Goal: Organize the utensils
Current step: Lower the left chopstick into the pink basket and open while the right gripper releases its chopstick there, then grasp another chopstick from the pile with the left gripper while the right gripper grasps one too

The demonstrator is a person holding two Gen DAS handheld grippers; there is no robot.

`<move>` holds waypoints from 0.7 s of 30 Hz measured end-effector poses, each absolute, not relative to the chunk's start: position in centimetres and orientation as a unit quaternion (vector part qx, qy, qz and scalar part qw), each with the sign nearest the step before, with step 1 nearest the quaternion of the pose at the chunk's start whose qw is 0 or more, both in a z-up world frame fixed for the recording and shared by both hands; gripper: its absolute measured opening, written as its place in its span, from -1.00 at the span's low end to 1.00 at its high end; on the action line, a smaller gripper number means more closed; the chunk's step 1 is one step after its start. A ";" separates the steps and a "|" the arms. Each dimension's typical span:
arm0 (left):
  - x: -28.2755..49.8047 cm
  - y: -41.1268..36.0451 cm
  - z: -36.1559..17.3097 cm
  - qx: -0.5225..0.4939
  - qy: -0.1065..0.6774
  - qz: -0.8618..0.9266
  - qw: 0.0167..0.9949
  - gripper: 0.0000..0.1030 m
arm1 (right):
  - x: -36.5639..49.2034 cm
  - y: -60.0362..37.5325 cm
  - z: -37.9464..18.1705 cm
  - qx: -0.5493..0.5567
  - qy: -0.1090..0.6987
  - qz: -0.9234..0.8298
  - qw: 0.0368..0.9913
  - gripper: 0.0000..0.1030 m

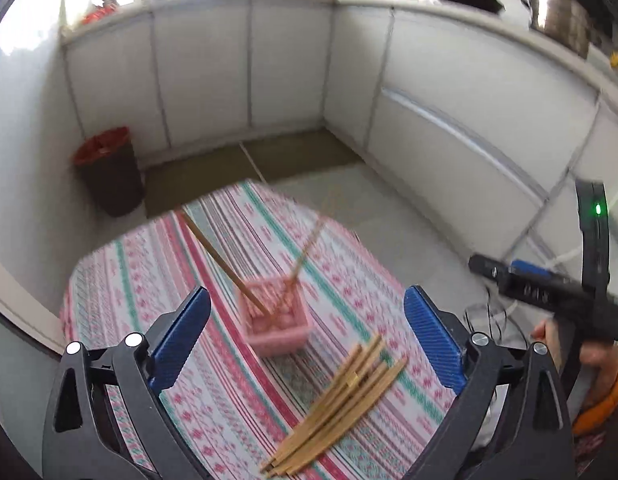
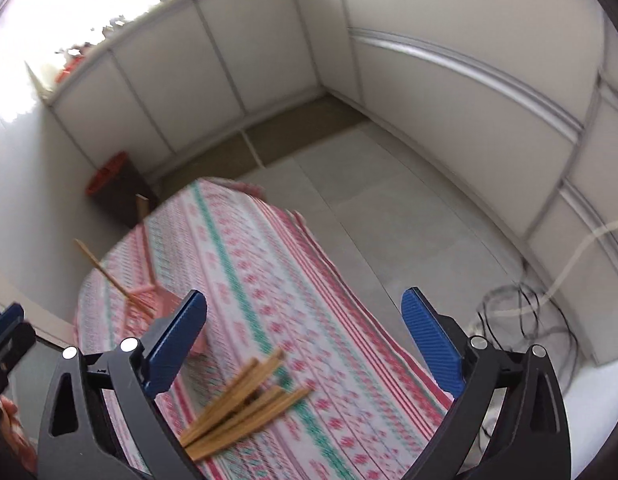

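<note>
A pink square holder (image 1: 277, 324) stands on the striped tablecloth (image 1: 149, 264) with chopsticks (image 1: 221, 260) leaning out of it. It also shows in the right wrist view (image 2: 165, 304), partly behind my left finger. A bundle of several wooden chopsticks (image 1: 341, 408) lies flat on the cloth near me; it also shows in the right wrist view (image 2: 241, 404). My left gripper (image 1: 307, 340) is open and empty, above the holder and bundle. My right gripper (image 2: 305, 344) is open and empty above the bundle; its body shows at the right of the left wrist view (image 1: 549, 292).
A dark bin with a red liner (image 1: 109, 172) stands on the floor beyond the table. White cabinets (image 1: 249, 72) ring the room. Cables (image 2: 521, 316) lie on the floor at the right. The table edge drops off to the right (image 2: 329, 264).
</note>
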State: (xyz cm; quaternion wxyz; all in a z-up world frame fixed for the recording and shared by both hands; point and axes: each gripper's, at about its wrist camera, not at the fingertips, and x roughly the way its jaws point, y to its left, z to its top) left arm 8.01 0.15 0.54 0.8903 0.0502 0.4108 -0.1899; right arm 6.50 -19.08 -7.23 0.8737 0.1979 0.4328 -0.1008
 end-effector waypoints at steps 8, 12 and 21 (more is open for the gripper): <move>8.5 -6.5 -9.7 0.122 0.536 -0.219 0.806 0.62 | 3.6 -23.7 -13.8 0.324 0.530 -0.111 0.776 0.85; 9.5 -9.0 -12.9 0.148 0.567 -0.233 0.776 0.14 | 2.3 -24.4 -14.6 0.328 0.535 -0.128 0.768 0.85; 11.8 -12.0 -16.9 0.164 0.599 -0.232 0.748 -0.23 | 2.2 -25.4 -16.6 0.377 0.561 -0.122 0.727 0.85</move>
